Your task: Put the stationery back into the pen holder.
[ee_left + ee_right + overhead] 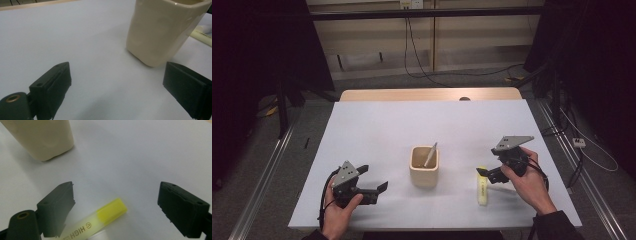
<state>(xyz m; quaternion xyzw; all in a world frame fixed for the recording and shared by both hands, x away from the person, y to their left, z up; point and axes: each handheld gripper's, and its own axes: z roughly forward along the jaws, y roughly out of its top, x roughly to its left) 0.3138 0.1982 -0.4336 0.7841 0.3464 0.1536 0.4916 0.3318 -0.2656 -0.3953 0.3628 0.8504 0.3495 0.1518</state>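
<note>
Left gripper: nearest my high camera, at about 7 o'clock on the table, I find the left gripper point(374, 181) in the person's left hand point(339, 205). Its jaws stand wide apart with bare table between them. It points toward 3 o'clock, at the cup.

Right gripper: at about 4 o'clock I find the right gripper point(486, 174), held in the right hand point(524, 180). Its jaws are spread wide and press on nothing. No earlier picture is before me, so I record its present stance only.

Highlighter: a yellow highlighter point(100, 220) lies flat on the table at 4 o'clock from the cup, its long axis running roughly 12 to 6 in the high view point(482, 187). In the right gripper view its capped yellow end sits between the two jaws and low in the picture, touching neither. The printed word "HIGH" is legible on the barrel.

Cup: a cream square-sided cup point(424, 166) stands upright near the table's middle, between the two grippers and apart from both.

Cup contents: one slim grey pen point(430, 154) leans inside, its top tilted toward 1 o'clock.

Table: white top point(412, 120), with a wooden edge at 12 o'clock.
</note>
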